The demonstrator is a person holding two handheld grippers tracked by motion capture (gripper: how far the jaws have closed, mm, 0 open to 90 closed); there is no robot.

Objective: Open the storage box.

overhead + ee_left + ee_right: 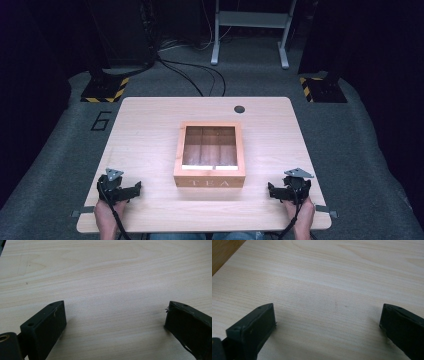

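Left claw (131, 189), near-left part of the table (150, 125): black, blocky, angular, with a grey three-cornered plate on top and a black cable trailing toward the person's hand (106, 215). Its jaws stand wide apart and hold nothing. In the left gripper view the left claw (115, 317) has two matte black rectangular jaws with small screw holes, and pale wood lies between them.

Table: light wood-grain top, smooth, with rounded corners and fine straight grain. A small dark round hole (239, 109) sits near the far edge, right of centre.

Centre of the table: a square wooden box (210, 155), orange-brown, with a thick frame around a clear lid panel. Darker wood dividers show through the panel. The near face reads "TEA" in pale capitals. The box sits between the two claws, well apart from each.

Right claw (272, 191), near-right part of the table: same black build, grey plate and cable, held by the other hand (303, 220). It is released and empty. In the right gripper view the right claw (328, 320) has its jaws spread over bare table.

Floor: grey carpet; a "6" (101, 121) is marked left of the table.
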